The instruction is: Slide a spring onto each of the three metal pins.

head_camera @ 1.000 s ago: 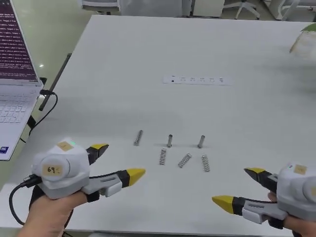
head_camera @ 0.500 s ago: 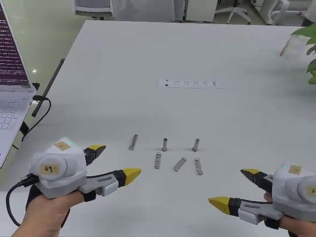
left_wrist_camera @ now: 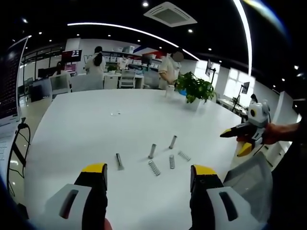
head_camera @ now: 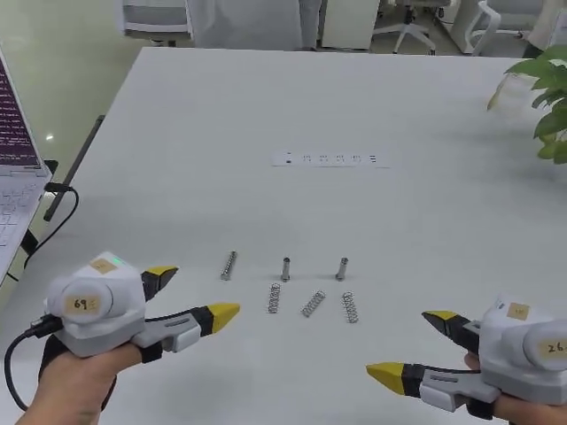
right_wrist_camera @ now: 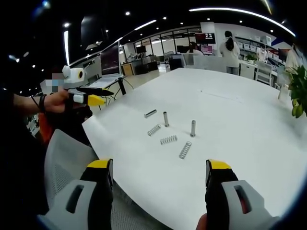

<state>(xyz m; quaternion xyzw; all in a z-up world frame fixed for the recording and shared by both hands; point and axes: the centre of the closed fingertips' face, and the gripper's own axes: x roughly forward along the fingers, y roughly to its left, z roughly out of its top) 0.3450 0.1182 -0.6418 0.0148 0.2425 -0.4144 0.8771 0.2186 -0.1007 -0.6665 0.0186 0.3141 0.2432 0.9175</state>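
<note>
Three short metal pins stand in a row on the white table (head_camera: 266, 115): the left pin (head_camera: 229, 265) lies tilted, the middle pin (head_camera: 285, 269) and right pin (head_camera: 342, 268) stand upright. Three loose springs (head_camera: 274, 298) (head_camera: 313, 304) (head_camera: 350, 306) lie just in front of them. My left gripper (head_camera: 195, 291) hovers open left of the springs, nothing between its yellow tips. My right gripper (head_camera: 409, 344) is open at the near right, also holding nothing. The left gripper view has the pins (left_wrist_camera: 152, 151) and springs (left_wrist_camera: 171, 161) ahead; the right gripper view has them (right_wrist_camera: 166, 119) (right_wrist_camera: 168, 139) too.
A laptop (head_camera: 11, 168) with a black cable (head_camera: 58, 197) sits at the left edge. A flat power strip (head_camera: 323, 158) lies mid-table beyond the pins. A green plant (head_camera: 549, 97) stands at the far right. Office chairs (head_camera: 159, 13) line the far edge.
The head camera has tilted, shifting the whole picture. Pins and springs stay where they were. Both grippers remain open and hold roughly the same places.
</note>
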